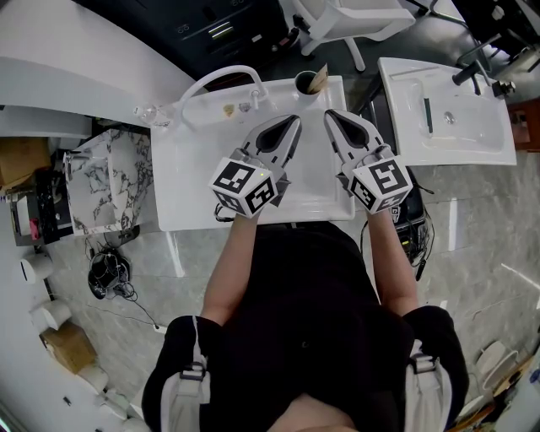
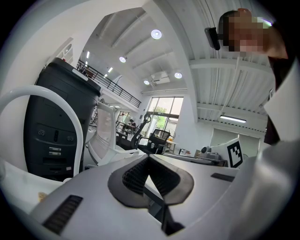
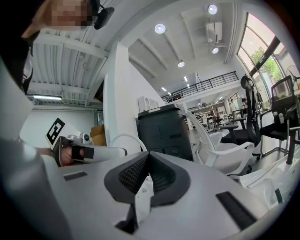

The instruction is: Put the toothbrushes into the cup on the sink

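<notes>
On the white sink (image 1: 202, 169), the dark cup (image 1: 307, 83) stands at the far rim right of the arched faucet (image 1: 221, 78). A tan toothbrush handle (image 1: 321, 74) sticks out of the cup. My left gripper (image 1: 295, 120) hovers over the basin with its jaws shut and nothing between them, tips aimed at the cup. My right gripper (image 1: 329, 114) is beside it, also shut and close to the cup. Both gripper views look up past the closed pads, left gripper (image 2: 149, 157) and right gripper (image 3: 149, 153), at the ceiling. A small white tab (image 3: 143, 197) shows in the slot behind the right pads.
A second white sink (image 1: 447, 110) stands to the right. A marble-patterned stand (image 1: 110, 181) is at the left. A white office chair (image 1: 354, 17) and a black cabinet (image 3: 164, 131) are behind the sink. Cables and rolls lie on the floor at lower left (image 1: 110, 274).
</notes>
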### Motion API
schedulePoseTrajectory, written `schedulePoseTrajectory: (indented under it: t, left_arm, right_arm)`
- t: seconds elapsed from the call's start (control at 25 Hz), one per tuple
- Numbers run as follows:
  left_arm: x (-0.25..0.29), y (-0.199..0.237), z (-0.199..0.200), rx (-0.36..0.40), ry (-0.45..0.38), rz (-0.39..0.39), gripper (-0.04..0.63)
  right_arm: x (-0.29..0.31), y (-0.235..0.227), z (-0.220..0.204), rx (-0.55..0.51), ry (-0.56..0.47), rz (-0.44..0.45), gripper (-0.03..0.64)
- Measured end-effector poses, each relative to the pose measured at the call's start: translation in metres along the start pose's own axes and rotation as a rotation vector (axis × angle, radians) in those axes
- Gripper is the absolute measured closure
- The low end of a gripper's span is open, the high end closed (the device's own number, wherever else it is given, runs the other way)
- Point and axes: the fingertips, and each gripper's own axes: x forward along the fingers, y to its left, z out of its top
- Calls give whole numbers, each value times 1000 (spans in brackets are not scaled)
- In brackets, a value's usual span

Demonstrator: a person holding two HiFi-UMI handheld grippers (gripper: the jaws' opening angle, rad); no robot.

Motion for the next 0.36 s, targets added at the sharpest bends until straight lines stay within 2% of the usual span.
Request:
schedulePoseTrajectory:
  t: [0.36]
  left_arm:
    - [-2,3,0,-1,2,5,587]
  right_arm:
    - [2,3,-1,-5,9,8,588]
